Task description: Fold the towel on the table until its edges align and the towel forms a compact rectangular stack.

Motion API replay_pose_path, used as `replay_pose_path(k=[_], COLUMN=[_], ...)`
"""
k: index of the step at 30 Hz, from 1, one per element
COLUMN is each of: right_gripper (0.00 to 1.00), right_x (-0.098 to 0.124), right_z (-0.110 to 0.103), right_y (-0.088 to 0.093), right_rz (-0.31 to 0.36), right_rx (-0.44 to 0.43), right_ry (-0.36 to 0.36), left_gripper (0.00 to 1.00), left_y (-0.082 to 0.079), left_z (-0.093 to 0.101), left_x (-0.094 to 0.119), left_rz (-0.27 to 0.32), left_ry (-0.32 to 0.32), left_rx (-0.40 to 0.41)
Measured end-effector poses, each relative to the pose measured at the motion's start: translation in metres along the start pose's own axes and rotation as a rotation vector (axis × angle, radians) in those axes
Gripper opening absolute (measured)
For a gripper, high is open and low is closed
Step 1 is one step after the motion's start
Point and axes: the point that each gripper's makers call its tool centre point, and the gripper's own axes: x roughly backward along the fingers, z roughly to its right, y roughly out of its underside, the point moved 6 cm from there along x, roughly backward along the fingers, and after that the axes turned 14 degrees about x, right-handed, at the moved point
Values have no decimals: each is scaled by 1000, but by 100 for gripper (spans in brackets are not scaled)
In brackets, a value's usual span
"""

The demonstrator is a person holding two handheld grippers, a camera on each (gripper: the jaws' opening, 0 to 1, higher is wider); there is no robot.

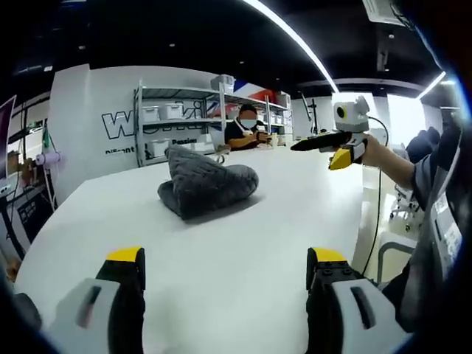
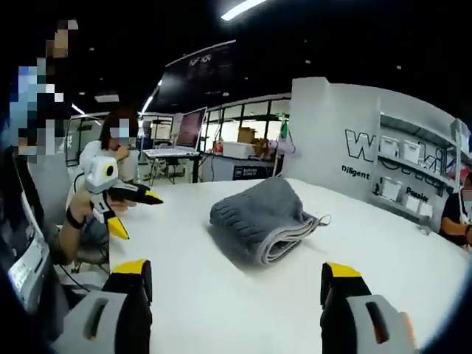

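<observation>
A grey knitted towel (image 1: pixel 206 188) lies folded in a thick bundle on the white table (image 1: pixel 221 251), with one end standing up in a hump. In the right gripper view the towel (image 2: pixel 262 217) shows its layered edges facing me. My left gripper (image 1: pixel 225 273) stands open over the table's near edge, well short of the towel and holding nothing. My right gripper (image 2: pixel 236 284) is open too, with nothing in it and apart from the towel. Each gripper shows in the other's view, held above the table edge: the right gripper (image 1: pixel 318 151) and the left gripper (image 2: pixel 140 214).
A person (image 1: pixel 247 129) sits at the table's far side in front of metal shelves (image 1: pixel 181 118) with white bins. Another person (image 2: pixel 110 147) sits beyond the table near desks with monitors (image 2: pixel 188 133). A white wall (image 2: pixel 332 140) with lettering stands behind.
</observation>
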Motion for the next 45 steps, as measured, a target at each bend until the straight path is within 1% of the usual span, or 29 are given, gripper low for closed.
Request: replay_pose_path(k=[1, 5, 8, 12, 15, 17, 18, 20, 22, 23, 24, 25, 26, 27, 28, 29, 31, 32, 34, 35, 36, 37, 38, 40, 42, 44, 45], right_gripper=[99, 99, 99, 99, 99, 99, 99, 99, 99, 99, 99, 99, 99, 99, 99, 99, 99, 99, 99, 99, 99, 99, 99, 99, 99, 99, 99], right_x=[1, 5, 10, 15, 17, 18, 18, 19, 20, 20, 21, 22, 23, 25, 26, 27, 30, 31, 34, 34, 35, 36, 36, 38, 41, 44, 46], right_z=[-2, -6, -5, -2, -2, -3, -5, -7, -8, -9, -9, -9, -9, -9, -9, -10, -12, -12, -14, -15, -16, -18, -19, -22, -24, -26, -26], right_y=[3, 12, 16, 19, 22, 24, 25, 29, 32, 34, 35, 36, 36, 35, 31, 26, 22, 20, 17, 17, 16, 16, 17, 17, 19, 19, 19], right_rz=[-11, -22, -33, -30, -25, -24, -22, -26, -32, -36, -38, -36, -28, -19, 10, 51, 74, 92, 113, 116, 117, 116, 116, 111, 109, 113, 115], right_rx=[-23, -53, -59, -70, -84, -89, -91, -94, -96, -99, -101, -101, -98, -92, -75, -62, -65, -65, -61, -56, -55, -43, -38, -25, -16, -5, 2], right_ry=[-10, -15, 3, 23, 24, 26, 25, 20, 15, 14, 14, 14, 14, 15, 12, 10, 10, 9, 5, 3, 2, -3, -3, -6, -8, -5, -1], left_gripper=[95, 95, 95, 95, 95, 95, 95, 95, 95, 95, 95, 95, 95, 97, 98, 98, 98, 98, 98, 98, 98, 98, 98, 99, 99, 99, 99], left_y=[0, -1, -1, -2, -7, -12, -18, -22, -30, -35, -42, -50, -56, -61, -67, -74, -84, -88, -95, -98, -98, -100, -100, -104, -104, -109, -112], left_z=[1, 3, 4, 6, 9, 10, 10, 9, 8, 9, 10, 11, 12, 13, 14, 17, 21, 23, 27, 29, 29, 30, 28, 22, 18, 13, 10], left_x=[0, -2, -2, -3, -6, -9, -13, -20, -27, -31, -35, -39, -43, -48, -54, -61, -74, -80, -94, -101, -104, -115, -124, -144, -161, -177, -183], left_rz=[-2, -8, -16, -25, -29, -13, 10, -1, 1, 5, 15, 42, 55, 55, 68, 91, 103, 106, 102, 90, 87, 65, 41, 21, -23, 3, 5], left_ry=[2, 7, 11, 15, 36, 55, 76, 119, 163, 192, 215, 239, 264, 292, 329, 396, 496, 550, 653, 693, 701, 750, 765, 768, 821, 805, 806], left_rx=[-3, -8, -11, -18, -32, -55, -77, -83, -87, -103, -132, -169, -208, -230, -243, -270, -227, -225, -220, -223, -224, -243, -250, -248, -226, -198, -190])
